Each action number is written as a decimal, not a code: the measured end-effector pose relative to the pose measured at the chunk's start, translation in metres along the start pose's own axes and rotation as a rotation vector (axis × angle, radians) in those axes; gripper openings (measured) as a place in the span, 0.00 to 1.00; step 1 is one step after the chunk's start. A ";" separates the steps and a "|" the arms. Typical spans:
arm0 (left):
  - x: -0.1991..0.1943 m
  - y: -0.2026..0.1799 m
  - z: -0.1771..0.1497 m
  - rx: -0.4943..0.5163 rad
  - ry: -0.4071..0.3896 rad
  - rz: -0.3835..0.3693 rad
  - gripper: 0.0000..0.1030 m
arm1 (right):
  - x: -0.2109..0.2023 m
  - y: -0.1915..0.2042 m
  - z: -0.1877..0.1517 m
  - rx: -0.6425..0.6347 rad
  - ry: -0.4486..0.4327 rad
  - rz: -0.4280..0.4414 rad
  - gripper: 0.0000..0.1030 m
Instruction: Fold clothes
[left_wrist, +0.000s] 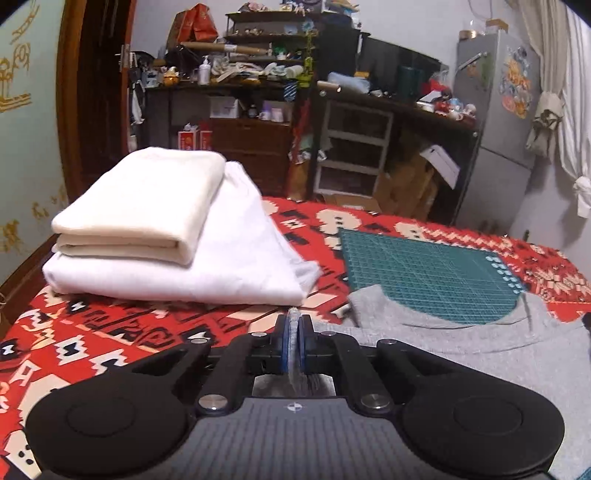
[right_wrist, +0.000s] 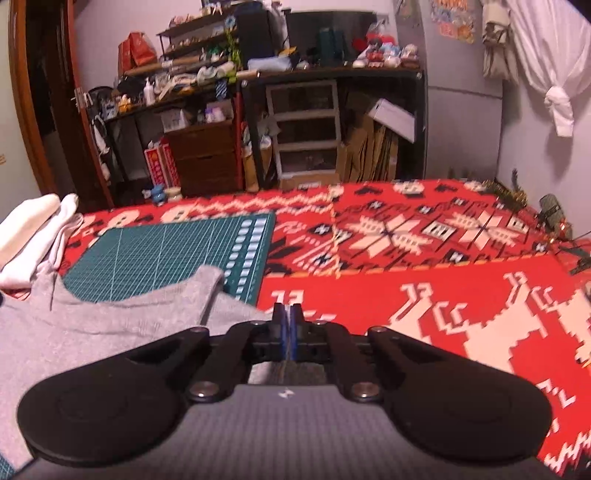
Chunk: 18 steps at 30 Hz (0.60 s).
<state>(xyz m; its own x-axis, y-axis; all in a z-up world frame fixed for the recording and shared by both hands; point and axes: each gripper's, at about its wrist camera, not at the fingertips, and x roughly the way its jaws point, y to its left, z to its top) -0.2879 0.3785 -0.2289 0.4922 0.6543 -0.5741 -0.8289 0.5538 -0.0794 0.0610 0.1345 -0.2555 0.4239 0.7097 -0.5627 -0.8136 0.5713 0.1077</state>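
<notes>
Left gripper pitched downward, jaws clamped on thin fold of grey garment. Right gripper likewise pitched downward, jaws pressed together on grey fabric edge.

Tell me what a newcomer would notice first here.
Probably the red patterned cloth covering the whole surface, with a green cutting mat lying on it. A stack of folded white clothes sits left of the mat. Nearest the cameras, a grey shirt lies over the mat's near edge, pinched by the left gripper and right gripper.
</notes>
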 end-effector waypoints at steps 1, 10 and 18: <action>0.004 0.000 -0.001 0.008 0.017 0.009 0.05 | 0.002 -0.001 0.000 -0.001 0.006 -0.004 0.02; 0.001 0.000 0.002 0.028 0.016 0.049 0.34 | 0.009 -0.007 -0.008 0.020 0.064 -0.030 0.04; -0.027 -0.029 0.007 0.025 -0.011 -0.064 0.56 | -0.029 0.020 0.004 -0.006 -0.011 0.061 0.21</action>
<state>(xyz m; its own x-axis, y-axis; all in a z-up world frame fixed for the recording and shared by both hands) -0.2754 0.3478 -0.2054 0.5471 0.6223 -0.5598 -0.7887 0.6073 -0.0956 0.0341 0.1265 -0.2339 0.3773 0.7476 -0.5465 -0.8407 0.5240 0.1364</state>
